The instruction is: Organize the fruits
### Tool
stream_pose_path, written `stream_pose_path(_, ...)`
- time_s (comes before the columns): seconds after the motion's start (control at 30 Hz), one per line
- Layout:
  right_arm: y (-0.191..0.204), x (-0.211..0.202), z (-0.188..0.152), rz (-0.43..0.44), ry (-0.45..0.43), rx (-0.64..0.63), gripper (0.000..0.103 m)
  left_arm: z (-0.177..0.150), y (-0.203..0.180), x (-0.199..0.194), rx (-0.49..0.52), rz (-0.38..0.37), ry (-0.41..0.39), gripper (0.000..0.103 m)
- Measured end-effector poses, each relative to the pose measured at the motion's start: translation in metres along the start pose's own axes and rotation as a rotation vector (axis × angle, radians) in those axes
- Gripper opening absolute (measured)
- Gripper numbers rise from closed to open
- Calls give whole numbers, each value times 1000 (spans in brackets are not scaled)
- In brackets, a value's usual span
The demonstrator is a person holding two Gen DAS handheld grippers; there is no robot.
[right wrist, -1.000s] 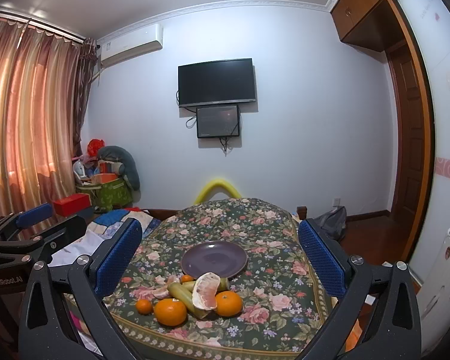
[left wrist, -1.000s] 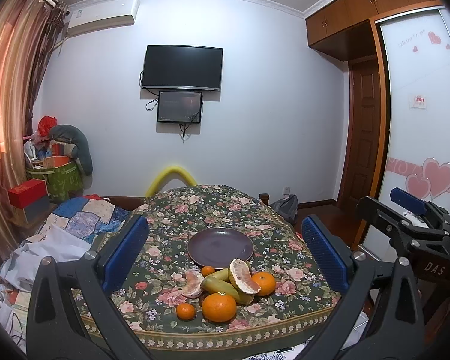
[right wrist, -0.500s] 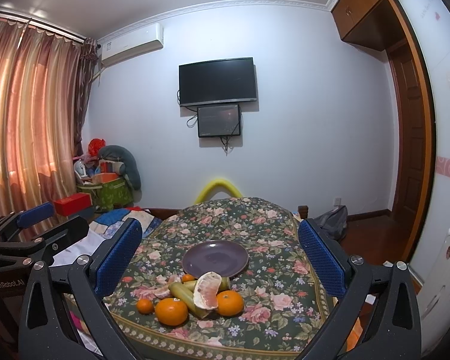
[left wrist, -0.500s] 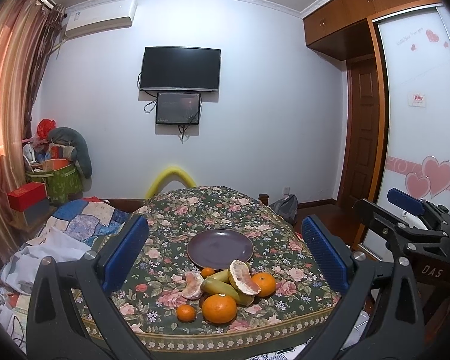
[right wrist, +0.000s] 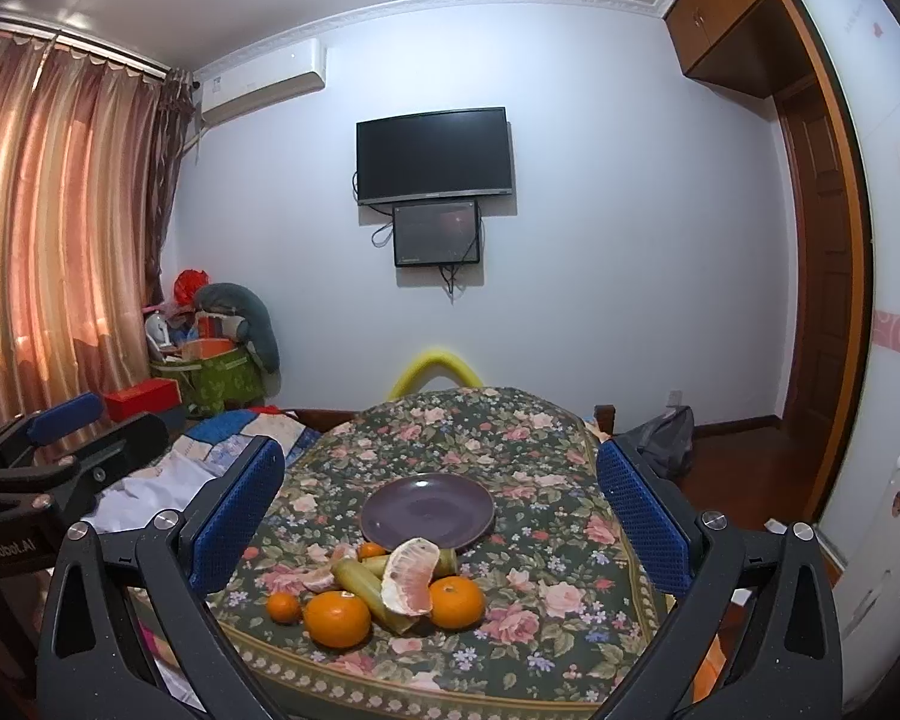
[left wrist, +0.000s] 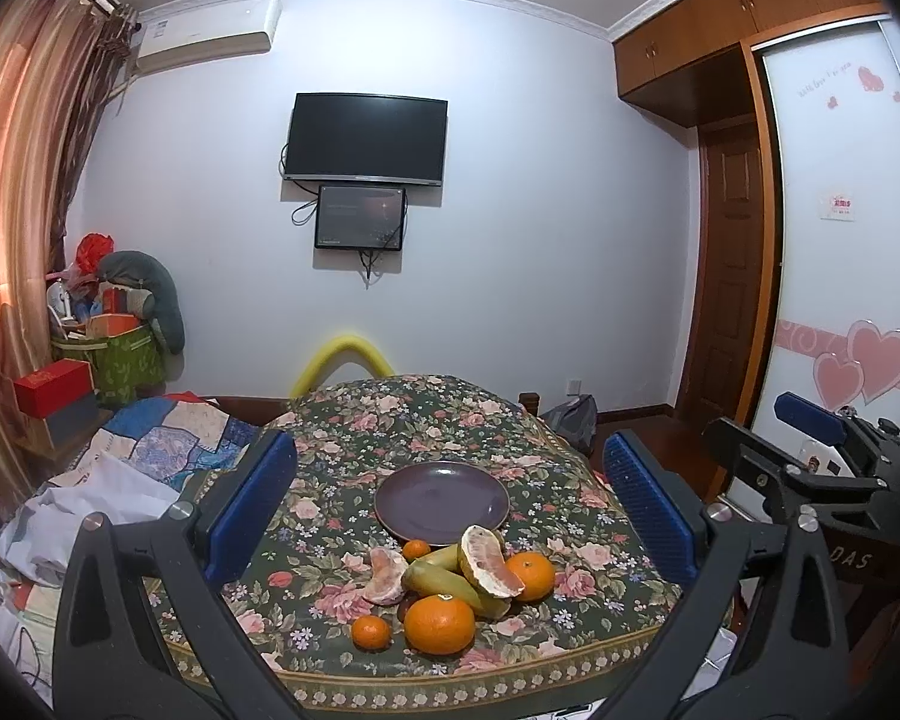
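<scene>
An empty dark purple plate [left wrist: 441, 500] [right wrist: 428, 509] sits mid-table on a floral cloth [left wrist: 390, 420]. In front of it lies a fruit pile: a big orange [left wrist: 439, 624] [right wrist: 336, 618], a second orange [left wrist: 530, 576] [right wrist: 456, 601], small mandarins [left wrist: 371, 632] [right wrist: 284, 606], green bananas [left wrist: 450, 581] [right wrist: 366, 588] and peeled pomelo pieces [left wrist: 485, 558] [right wrist: 413, 575]. My left gripper [left wrist: 450, 510] is open and empty, held back from the near table edge. My right gripper [right wrist: 438, 510] is open and empty too, also back from the edge; it shows at the left wrist view's right side [left wrist: 810, 450].
A bed with a patchwork quilt [left wrist: 168, 438] lies left of the table. Boxes and a green bag [left wrist: 114, 360] stand by the curtain. A yellow foam arch [left wrist: 345, 357] rises behind the table. A wardrobe [left wrist: 840, 276] and door are at right.
Both views have shifted only slightly; the fruit and plate have not moved and both grippers stay open.
</scene>
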State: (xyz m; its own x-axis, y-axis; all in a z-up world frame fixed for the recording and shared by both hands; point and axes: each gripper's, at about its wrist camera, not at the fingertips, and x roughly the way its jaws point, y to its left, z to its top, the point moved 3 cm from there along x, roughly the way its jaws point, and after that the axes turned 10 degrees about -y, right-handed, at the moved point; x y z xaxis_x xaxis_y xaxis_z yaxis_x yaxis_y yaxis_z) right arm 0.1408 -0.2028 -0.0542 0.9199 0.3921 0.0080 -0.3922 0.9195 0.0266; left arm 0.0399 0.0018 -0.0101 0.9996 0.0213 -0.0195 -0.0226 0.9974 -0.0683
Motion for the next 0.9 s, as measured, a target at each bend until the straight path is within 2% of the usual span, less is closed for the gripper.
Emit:
stream_pose_path(0.27,-11,24,-17,-8,62,15,103,-14,8,27,9,11,52,103)
stream_pose_path(0.33,-14,31,-23,-20,77,3,103,-19,9,37,17,18,74,99)
stream_pose_path(0.4,-17,40,-31,-30,101,-18,103,-27,10,50,27,27,109,86)
stream_pose_path(0.57,-24,61,-47,-29,158,-32,103,-51,12,82,27,21,195,81)
stream_pose_path(0.9,-30,94,-90,27,316,-24,88,-114,11,129,12,7,383,68)
